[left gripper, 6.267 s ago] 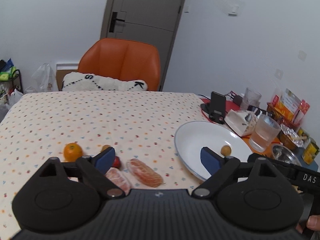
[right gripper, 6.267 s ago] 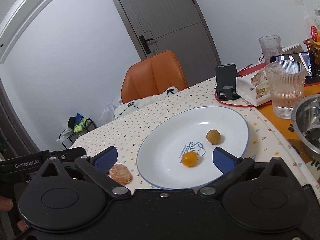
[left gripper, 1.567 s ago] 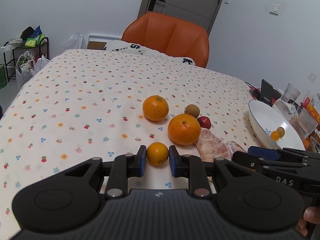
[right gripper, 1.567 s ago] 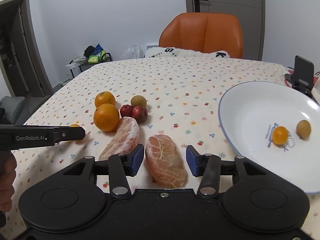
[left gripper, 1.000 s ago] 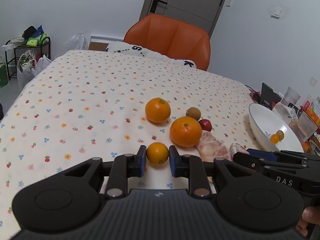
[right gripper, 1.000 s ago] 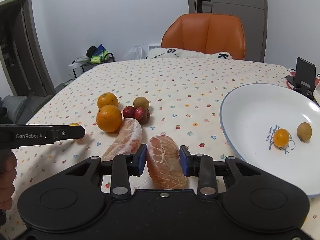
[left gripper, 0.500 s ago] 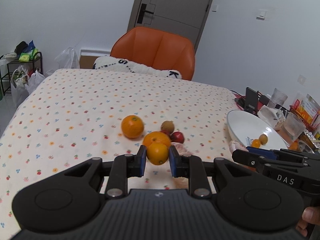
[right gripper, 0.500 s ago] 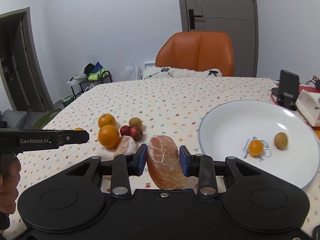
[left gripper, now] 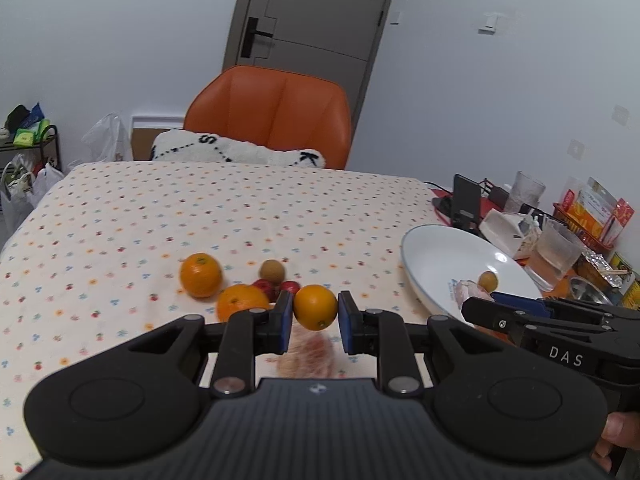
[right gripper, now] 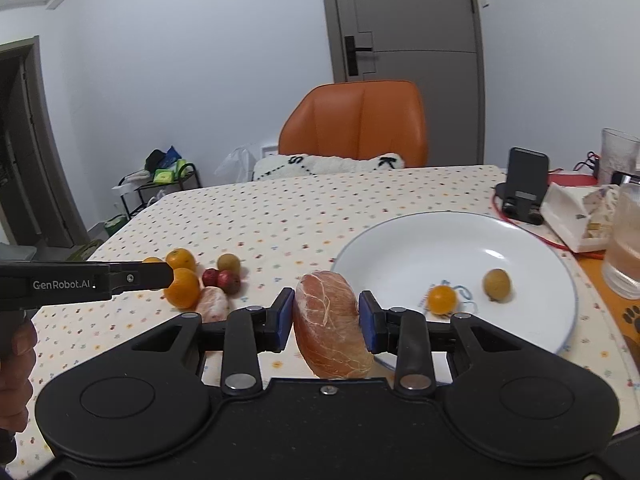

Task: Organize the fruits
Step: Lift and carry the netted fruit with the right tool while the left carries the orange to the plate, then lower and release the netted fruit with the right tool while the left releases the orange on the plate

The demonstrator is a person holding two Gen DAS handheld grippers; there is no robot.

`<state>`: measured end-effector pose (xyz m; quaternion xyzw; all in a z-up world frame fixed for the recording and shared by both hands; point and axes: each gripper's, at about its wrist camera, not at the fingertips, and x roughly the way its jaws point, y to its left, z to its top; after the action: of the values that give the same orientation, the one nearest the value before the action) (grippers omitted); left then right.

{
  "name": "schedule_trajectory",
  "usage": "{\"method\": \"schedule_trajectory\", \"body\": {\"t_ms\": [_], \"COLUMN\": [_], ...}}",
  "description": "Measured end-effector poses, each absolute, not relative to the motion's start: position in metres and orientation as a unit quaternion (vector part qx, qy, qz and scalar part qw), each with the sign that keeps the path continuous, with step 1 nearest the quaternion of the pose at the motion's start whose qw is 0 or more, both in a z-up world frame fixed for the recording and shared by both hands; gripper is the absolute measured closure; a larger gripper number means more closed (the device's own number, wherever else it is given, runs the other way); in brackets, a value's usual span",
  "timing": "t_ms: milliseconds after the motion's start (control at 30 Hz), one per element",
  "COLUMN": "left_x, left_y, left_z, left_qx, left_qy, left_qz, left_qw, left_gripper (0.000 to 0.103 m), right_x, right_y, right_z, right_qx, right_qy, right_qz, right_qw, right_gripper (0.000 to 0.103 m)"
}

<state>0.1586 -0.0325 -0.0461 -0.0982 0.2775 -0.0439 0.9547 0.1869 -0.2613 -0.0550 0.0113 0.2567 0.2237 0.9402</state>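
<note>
Both tools are loaded and held above the desk (right gripper: 280, 208). The left tool (left gripper: 315, 322) is clamped on a small orange (left gripper: 315, 307), gripped across its middle. The right tool (right gripper: 326, 320) is clamped on a peeled pomelo segment (right gripper: 330, 322), near the rim of the white plate (right gripper: 400, 248).

The plate already carries 2 small fruits, a small yellow-orange one (right gripper: 442, 299) and a brownish one (right gripper: 496, 281).

Recommended: carry each piece level over the rim, lower to bare plate beside these, release only on contact; the round orange is likely to roll. Remaining loose fruit (left gripper: 234, 284) sits left of the plate.
</note>
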Motion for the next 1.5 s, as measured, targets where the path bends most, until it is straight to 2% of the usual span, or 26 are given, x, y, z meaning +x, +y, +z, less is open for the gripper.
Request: {"method": "schedule_trajectory", "body": {"t_ms": [1367, 1500], "left_x": [0.225, 0.232], "left_y": [-0.128, -0.134], "left_z": [-0.057, -0.059], "left_qx": [-0.054, -0.049], "left_qy": [0.296, 0.298], "left_qz": [-0.112, -0.115], "left_qw": [0.947, 0.946], "left_gripper": [0.081, 0.081], "right_x": [0.235, 0.235], "right_y": [-0.335, -0.333], "right_z": [-0.084, -0.084], "right_qx": [0.072, 0.061], "right_qy": [0.255, 0.239], "right_qz": [0.16, 0.153], "right_qw": [0.951, 0.957], "right_gripper": [0.07, 0.064]}}
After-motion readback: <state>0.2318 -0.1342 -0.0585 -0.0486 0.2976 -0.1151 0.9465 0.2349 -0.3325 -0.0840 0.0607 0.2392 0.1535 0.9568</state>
